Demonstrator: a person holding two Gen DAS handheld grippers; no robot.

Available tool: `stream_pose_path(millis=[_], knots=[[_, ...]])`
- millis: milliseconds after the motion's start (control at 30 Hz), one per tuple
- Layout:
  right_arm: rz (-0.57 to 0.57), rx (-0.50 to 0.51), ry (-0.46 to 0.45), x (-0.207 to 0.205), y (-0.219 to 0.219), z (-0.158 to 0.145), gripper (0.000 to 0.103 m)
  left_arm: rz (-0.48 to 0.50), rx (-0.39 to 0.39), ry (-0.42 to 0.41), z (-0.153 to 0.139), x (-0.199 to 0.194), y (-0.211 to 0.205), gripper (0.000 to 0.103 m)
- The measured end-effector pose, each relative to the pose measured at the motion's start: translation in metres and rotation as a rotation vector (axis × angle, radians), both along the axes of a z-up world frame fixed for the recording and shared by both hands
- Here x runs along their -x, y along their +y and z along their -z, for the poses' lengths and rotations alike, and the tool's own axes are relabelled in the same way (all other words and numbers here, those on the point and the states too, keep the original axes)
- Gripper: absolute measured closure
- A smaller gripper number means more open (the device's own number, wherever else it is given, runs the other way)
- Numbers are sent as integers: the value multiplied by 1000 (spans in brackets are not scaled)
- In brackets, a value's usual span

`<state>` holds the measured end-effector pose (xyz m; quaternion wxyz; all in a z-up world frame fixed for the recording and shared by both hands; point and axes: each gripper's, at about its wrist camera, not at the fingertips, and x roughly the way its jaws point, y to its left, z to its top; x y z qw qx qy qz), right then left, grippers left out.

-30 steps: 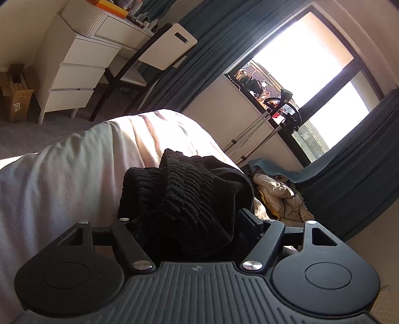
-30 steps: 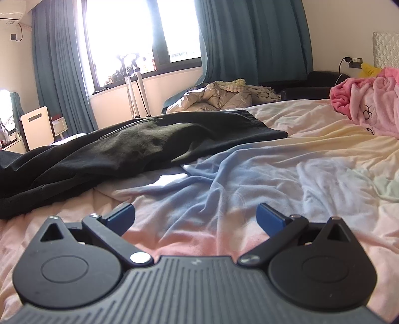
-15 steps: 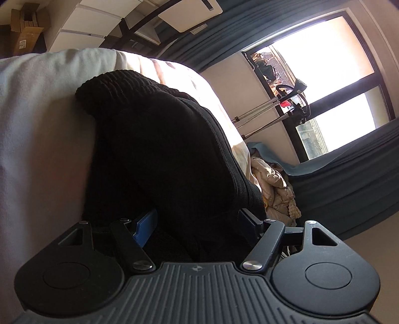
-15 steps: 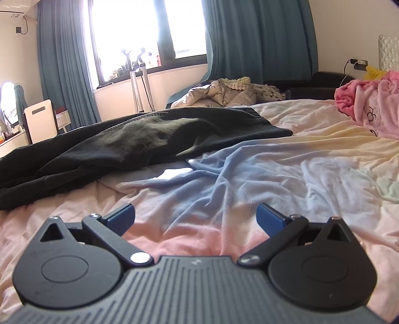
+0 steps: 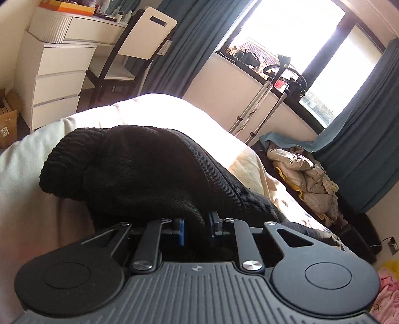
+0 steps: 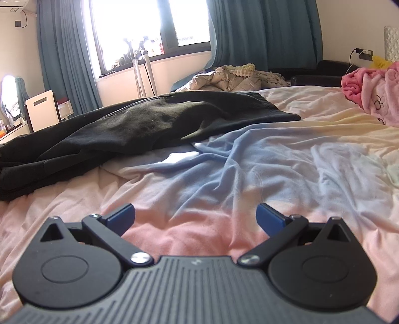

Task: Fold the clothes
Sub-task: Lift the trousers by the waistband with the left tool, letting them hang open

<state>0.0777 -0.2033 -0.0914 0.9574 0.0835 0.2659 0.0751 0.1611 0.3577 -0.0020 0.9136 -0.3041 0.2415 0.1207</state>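
Walls: plain cream, with a socket (image 6: 362, 53) and plugged-in cable on the right wall.
Windows: a wide dark-framed window (image 6: 149, 22), blown out by strong daylight.
Curtains: teal curtains (image 6: 264, 32) hang at both sides.
Furniture: a white drawer unit (image 5: 53, 74) beside a chair (image 5: 139, 42) with a cream back.
Bed: a pastel sheet (image 6: 249, 169) in pink, blue and yellow, with sunlit patches.
Floor: a cardboard box (image 5: 7, 119) stands by the drawers.

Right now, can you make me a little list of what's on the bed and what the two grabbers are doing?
bed cover: pink, blue and cream sheet, wrinkled
dark clothing: black garment spread across the sheet
left gripper: jaws closing, a fold of the black garment between the blue pads
right gripper: open, nothing in it, over bare sheet
also on bed: pink blanket, far right corner
beside bed: beige puffy jacket
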Motion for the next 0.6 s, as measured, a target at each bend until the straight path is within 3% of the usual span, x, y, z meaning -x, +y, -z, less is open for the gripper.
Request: stream_pose_path(millis=[67, 233, 333, 467, 600], knots=[[-1, 11, 5, -1, 3, 1, 0, 13, -16, -27, -17, -17, 3, 92], [-19, 1, -18, -8, 11, -4, 0, 0, 16, -86, -60, -75, 17, 95], [-37, -26, -23, -17, 16, -3, 0, -35, -41, -117, -78, -128, 20, 95], [-63, -28, 11, -38, 28, 9, 0, -108, -151, -31, -54, -208, 19, 95], [-69, -21, 24, -51, 33, 17, 0, -190, -166, 101, -5, -259, 14, 95]])
